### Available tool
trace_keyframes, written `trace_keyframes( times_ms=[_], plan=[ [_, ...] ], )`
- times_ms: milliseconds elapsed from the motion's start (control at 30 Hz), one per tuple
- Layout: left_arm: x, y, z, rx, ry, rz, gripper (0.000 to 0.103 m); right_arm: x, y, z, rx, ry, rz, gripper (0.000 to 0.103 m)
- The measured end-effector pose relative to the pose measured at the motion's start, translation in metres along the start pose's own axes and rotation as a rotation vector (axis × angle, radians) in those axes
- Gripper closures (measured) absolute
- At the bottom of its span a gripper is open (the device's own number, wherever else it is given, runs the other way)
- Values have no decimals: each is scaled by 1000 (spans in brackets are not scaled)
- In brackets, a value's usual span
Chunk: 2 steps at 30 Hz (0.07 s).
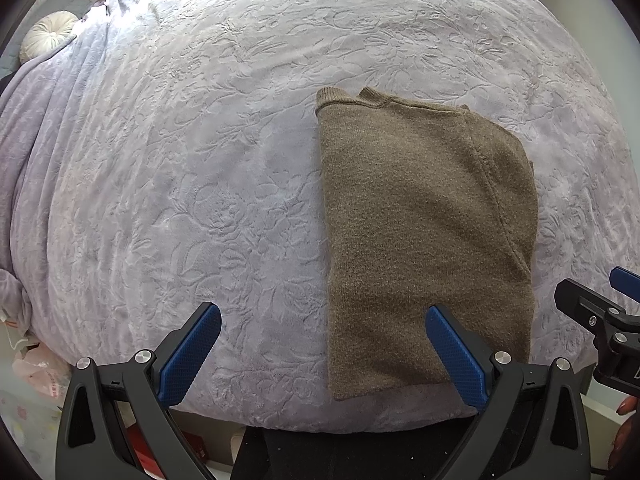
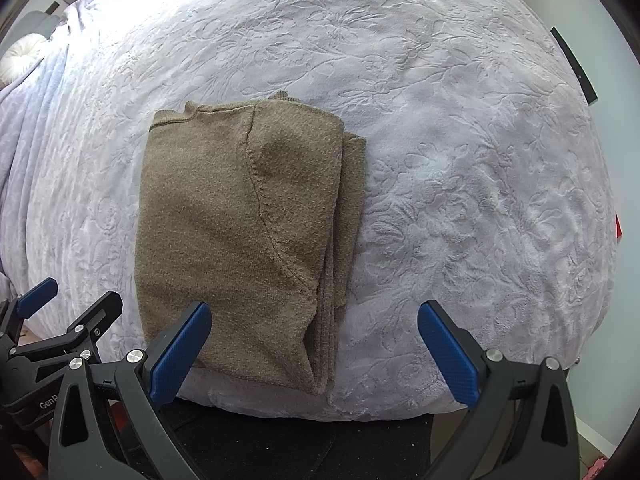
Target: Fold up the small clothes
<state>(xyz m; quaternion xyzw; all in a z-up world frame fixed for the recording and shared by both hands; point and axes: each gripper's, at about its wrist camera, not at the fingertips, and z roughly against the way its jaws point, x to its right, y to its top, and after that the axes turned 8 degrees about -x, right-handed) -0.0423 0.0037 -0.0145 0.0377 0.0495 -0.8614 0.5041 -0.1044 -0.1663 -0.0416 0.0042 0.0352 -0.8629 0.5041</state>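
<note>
A brown sweater (image 1: 428,232) lies on the bed (image 1: 224,160), folded lengthwise into a tall strip near the front edge, collar at the far end, hem nearest us. The left gripper (image 1: 324,344) hovers over the hem, jaws wide apart and holding nothing; the right gripper (image 2: 314,340) hangs just right of it, jaws equally spread and empty. The sleeves look tucked in along the right side, so I'd judge the long folds done and the crosswise fold next: each gripper pinches a near hem corner and carries it toward the collar, keeping the stacked layers on the right from sliding. Partial lettering "GenP" shows on the left gripper's body. A round cushion (image 1: 48,36) sits far left.
</note>
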Motion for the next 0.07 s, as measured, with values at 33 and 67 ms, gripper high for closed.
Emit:
trace_keyframes(
  times_ms=[33, 67],
  plan=[
    [0, 0, 0, 0, -1, 0, 0, 0, 0, 0, 0, 0, 0, 0],
    [0, 0, 0, -1, -3, -1, 0, 0, 0, 0, -1, 0, 0, 0]
  ],
)
